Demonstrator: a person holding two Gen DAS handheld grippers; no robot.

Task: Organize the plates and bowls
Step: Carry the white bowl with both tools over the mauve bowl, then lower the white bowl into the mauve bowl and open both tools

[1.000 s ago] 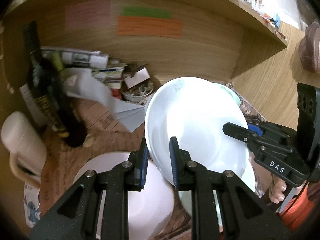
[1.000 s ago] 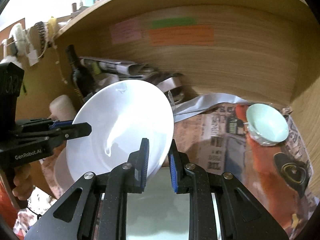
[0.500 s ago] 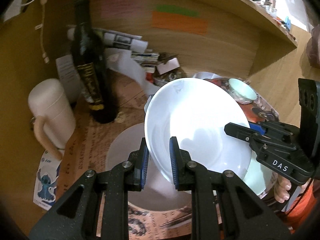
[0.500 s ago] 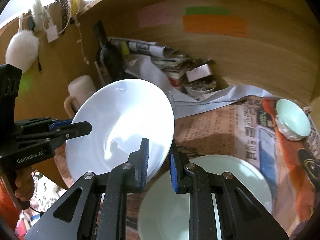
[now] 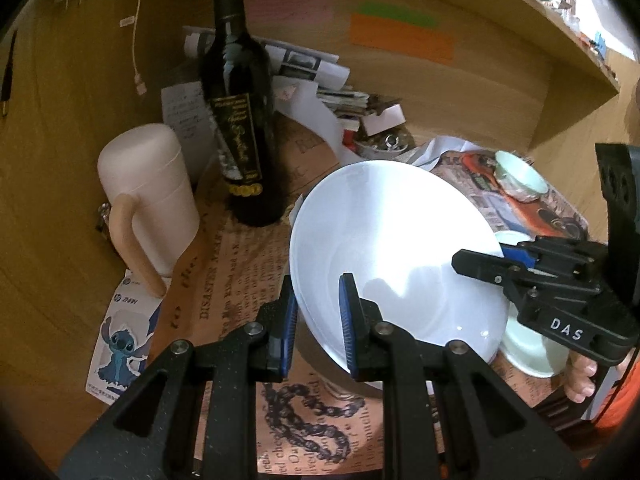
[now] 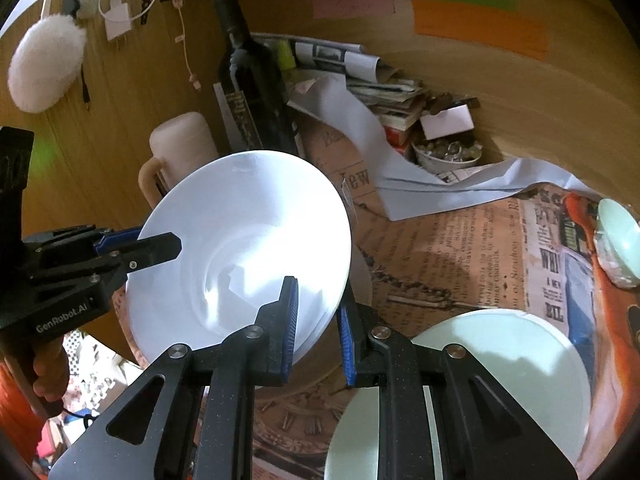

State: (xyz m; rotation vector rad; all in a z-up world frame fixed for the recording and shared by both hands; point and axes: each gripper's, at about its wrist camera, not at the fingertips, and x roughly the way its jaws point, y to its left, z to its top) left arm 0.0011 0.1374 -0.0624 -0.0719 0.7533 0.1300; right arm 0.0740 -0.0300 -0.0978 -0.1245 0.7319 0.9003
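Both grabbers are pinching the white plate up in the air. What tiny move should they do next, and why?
Probably lower the white plate a little further, keeping it level. Both the left gripper and right gripper have their jaws shut on its rim, it hangs tilted above the table, and the pale green plate lies close beside it.

Open newspaper-covered desk [image 6: 452, 256] is lying between the dark wine bottle [image 5: 240, 120] and pale green plate [image 6: 500, 364], while clutter (papers, a trinket bowl) is crowding the back.

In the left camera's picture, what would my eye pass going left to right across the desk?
Cartoon sticker → pink lidded mug → dark wine bottle → held white plate → small pale green bowl.
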